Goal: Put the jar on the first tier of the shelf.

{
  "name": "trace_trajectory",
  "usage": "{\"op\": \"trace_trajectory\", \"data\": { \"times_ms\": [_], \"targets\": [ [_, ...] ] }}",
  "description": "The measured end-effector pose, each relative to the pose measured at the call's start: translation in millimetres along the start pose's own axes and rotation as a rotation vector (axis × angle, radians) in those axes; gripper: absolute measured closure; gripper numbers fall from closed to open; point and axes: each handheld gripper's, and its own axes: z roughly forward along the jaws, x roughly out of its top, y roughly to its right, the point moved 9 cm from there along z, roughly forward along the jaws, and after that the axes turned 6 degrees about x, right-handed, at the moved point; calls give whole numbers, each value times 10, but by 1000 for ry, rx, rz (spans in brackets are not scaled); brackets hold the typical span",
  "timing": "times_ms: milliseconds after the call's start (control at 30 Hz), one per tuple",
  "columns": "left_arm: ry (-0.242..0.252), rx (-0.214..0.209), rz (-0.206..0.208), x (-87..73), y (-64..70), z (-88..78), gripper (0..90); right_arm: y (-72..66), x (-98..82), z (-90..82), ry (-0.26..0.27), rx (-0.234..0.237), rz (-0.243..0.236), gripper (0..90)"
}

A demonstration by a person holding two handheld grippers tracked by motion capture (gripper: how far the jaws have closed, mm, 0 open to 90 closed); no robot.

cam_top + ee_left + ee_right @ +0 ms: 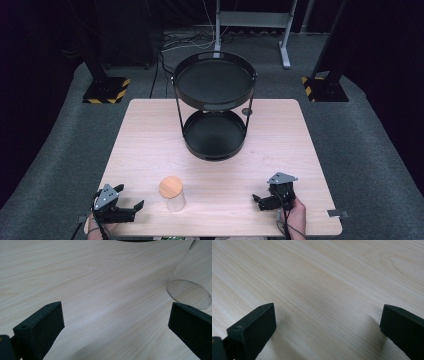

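Observation:
A clear glass jar [172, 194] with a round wooden lid stands upright near the table's front edge, between the two grippers. Its glass base [189, 292] appears at the right of the left gripper view. My left gripper [131, 201] rests at the front left corner, open, just left of the jar and apart from it. Over at the front right, my right gripper [258, 200] is open too, with bare wood between its jaws. A black two-tier round tray stand [215, 102] stands at the middle back of the table, both tiers bare.
The light wooden table [150, 145] sits on grey carpet. A small dark disc [246, 111] lies beside the stand's right leg. A grey tab [338, 213] sticks out at the front right edge. Yellow-black stand bases [106, 90] and a metal frame [252, 22] are on the floor behind.

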Motion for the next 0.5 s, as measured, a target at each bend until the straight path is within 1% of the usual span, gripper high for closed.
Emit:
{"op": "trace_trajectory", "data": {
  "times_ms": [67,167,300,400,500],
  "targets": [
    [12,-2,-3,20,14,-4,0,0,0,0,0,0,0,0],
    [10,-6,10,46,48,-11,0,0,0,1,0,1,-1,0],
    [23,-10,6,80,89,-20,0,-1,1,1,0,1,-1,0],
    [22,-14,16,90,116,-17,0,0,1,1,0,1,-1,0],
    [29,-27,25,123,179,-15,0,-1,1,1,0,1,-1,0]
  ]
}}
